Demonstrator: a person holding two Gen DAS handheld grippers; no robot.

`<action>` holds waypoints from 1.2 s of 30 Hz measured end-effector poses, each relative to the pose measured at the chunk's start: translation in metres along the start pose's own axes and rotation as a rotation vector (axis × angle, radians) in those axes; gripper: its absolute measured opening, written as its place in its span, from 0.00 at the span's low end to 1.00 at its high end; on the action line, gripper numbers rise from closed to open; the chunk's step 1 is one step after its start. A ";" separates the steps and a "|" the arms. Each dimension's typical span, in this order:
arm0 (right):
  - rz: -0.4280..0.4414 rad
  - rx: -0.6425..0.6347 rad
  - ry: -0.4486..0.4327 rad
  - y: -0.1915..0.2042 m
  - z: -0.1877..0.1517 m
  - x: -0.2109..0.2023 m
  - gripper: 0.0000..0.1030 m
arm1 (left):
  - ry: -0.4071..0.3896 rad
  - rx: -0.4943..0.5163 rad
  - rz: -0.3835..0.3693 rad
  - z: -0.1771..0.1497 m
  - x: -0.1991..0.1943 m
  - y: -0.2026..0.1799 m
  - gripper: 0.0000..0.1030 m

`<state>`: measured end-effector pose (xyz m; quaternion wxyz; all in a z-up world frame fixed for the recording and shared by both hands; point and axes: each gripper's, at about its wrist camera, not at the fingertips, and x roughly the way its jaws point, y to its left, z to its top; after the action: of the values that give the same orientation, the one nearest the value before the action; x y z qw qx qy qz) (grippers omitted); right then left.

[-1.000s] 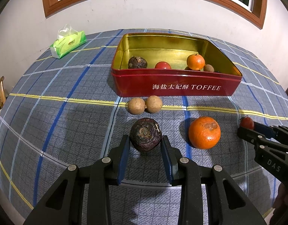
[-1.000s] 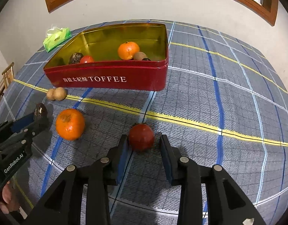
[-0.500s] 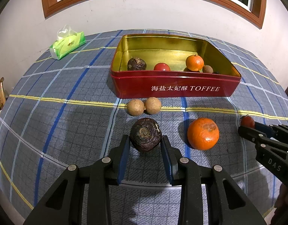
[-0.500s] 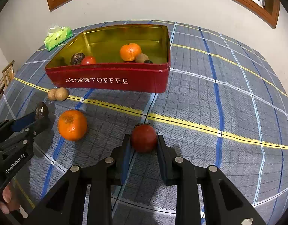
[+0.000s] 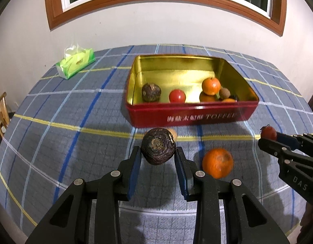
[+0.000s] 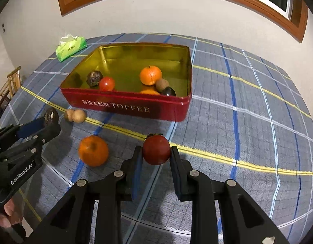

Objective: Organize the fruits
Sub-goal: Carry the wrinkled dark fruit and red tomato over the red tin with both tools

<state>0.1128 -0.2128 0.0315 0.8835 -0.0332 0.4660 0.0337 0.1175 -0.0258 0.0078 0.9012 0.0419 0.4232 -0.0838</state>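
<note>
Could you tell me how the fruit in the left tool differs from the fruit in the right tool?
The dark fruit in the left tool is brown-black and wrinkled; the red fruit in the right tool is smooth and glossy. The dark one looks somewhat larger. Both are round and clamped between blue pads.

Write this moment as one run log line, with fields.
left tool: shut on dark fruit | right tool: shut on red fruit | both lifted | tin: ahead
</note>
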 end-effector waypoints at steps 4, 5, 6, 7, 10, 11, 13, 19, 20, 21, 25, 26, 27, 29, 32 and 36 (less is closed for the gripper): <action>0.004 -0.001 -0.017 -0.001 0.007 -0.003 0.24 | -0.019 -0.005 -0.009 0.011 -0.004 0.004 0.34; 0.003 -0.001 -0.020 -0.002 0.009 -0.004 0.24 | -0.024 -0.005 -0.009 0.013 -0.004 0.005 0.34; 0.001 0.000 -0.025 -0.003 0.012 -0.005 0.24 | -0.027 -0.005 -0.009 0.016 -0.004 0.006 0.34; -0.001 -0.001 -0.028 -0.003 0.014 -0.005 0.24 | -0.031 -0.003 -0.007 0.020 -0.004 0.007 0.34; -0.005 -0.001 -0.044 -0.006 0.025 -0.006 0.24 | -0.043 -0.005 -0.009 0.031 -0.005 0.012 0.34; -0.004 0.000 -0.050 -0.008 0.029 -0.007 0.24 | -0.049 -0.006 -0.010 0.036 -0.005 0.014 0.34; -0.002 0.005 -0.059 -0.011 0.037 -0.006 0.24 | -0.054 -0.014 -0.021 0.044 -0.006 0.016 0.34; -0.003 -0.001 -0.075 -0.013 0.057 -0.003 0.24 | -0.039 -0.019 -0.052 0.072 0.004 0.026 0.34; 0.000 -0.003 -0.076 -0.013 0.058 -0.003 0.24 | -0.035 -0.021 -0.052 0.073 0.006 0.027 0.34; -0.002 -0.009 -0.076 -0.013 0.060 -0.001 0.24 | -0.027 -0.020 -0.048 0.076 0.010 0.028 0.34; 0.003 -0.014 -0.061 -0.012 0.065 0.010 0.24 | -0.017 -0.005 -0.037 0.082 0.023 0.027 0.34; 0.003 -0.017 -0.055 -0.011 0.066 0.014 0.24 | -0.013 -0.003 -0.039 0.083 0.026 0.026 0.34; 0.006 -0.018 -0.049 -0.011 0.067 0.018 0.24 | -0.007 0.002 -0.041 0.084 0.030 0.024 0.34; 0.010 -0.023 -0.040 -0.008 0.071 0.025 0.24 | -0.003 0.014 -0.041 0.085 0.035 0.020 0.34; 0.010 -0.026 -0.029 -0.007 0.075 0.035 0.24 | 0.009 0.022 -0.041 0.086 0.046 0.016 0.34; 0.007 -0.027 -0.014 -0.008 0.081 0.047 0.24 | 0.015 0.030 -0.035 0.086 0.056 0.012 0.34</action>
<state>0.2062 -0.2118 0.0389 0.8861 -0.0431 0.4594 0.0432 0.2200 -0.0326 0.0194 0.8956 0.0489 0.4294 -0.1055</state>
